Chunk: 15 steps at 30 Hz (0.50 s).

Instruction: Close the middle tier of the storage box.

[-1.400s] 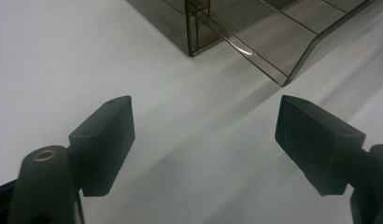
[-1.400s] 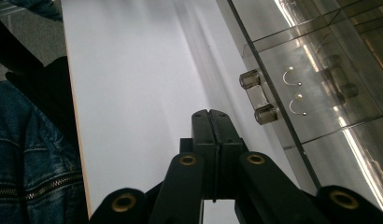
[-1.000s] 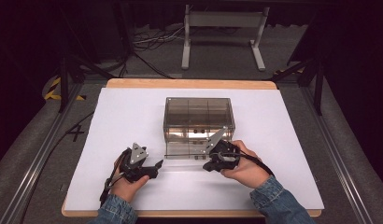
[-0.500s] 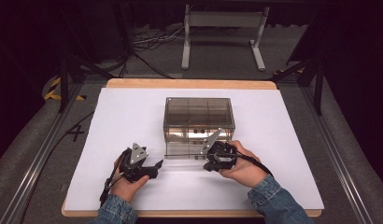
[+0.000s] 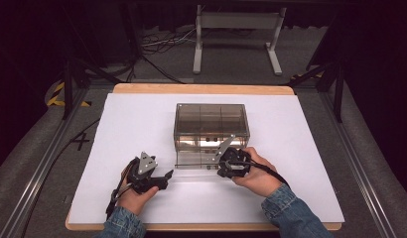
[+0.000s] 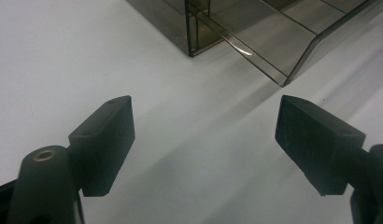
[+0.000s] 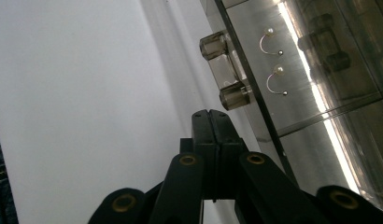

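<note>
Inside the drawer [image 7: 292, 70], two earrings [image 7: 272, 60], right hand-held gripper [image 7: 211, 122] closed.

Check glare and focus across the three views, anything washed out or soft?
High view: evenly lit white table, dark surroundings, smoked plastic box slightly soft. Left gripper view: open left gripper blurred up close, faint shadow bands on the table. Right gripper view: bright glare streak along the drawer, pearl earrings sharp, shut right gripper in focus.

High cam overhead, fwd-down; both gripper cams close, sharing smoky box [image 5: 211, 130].
</note>
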Motion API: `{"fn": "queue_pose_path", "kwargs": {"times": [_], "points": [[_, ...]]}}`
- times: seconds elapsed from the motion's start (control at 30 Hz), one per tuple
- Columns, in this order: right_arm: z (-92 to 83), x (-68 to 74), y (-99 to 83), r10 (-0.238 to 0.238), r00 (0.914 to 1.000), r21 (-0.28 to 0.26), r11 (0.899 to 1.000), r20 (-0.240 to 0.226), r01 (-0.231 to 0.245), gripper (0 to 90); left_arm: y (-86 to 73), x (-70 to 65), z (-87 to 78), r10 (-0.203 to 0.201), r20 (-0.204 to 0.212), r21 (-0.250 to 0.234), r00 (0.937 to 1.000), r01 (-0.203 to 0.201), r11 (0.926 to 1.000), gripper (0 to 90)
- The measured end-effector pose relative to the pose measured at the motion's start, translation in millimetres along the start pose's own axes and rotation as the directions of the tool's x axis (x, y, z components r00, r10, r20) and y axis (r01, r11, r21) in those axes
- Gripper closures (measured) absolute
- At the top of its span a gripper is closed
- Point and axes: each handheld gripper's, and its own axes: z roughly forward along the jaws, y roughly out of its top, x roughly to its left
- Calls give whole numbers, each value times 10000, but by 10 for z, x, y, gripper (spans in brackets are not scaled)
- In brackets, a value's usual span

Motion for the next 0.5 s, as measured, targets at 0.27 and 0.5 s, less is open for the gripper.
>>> {"fn": "queue_pose_path", "kwargs": {"times": [0.27,0.5], "points": [[1,-14,9,-102,9991,-96,9999,420,106,898,1,0,1,25,-23,-14,10000,-25,10000,204],[-13,-20,20,-12,9986,-199,9998,520,22,898,0,-7,5,-20,20,6,10000,20,10000,204]]}}
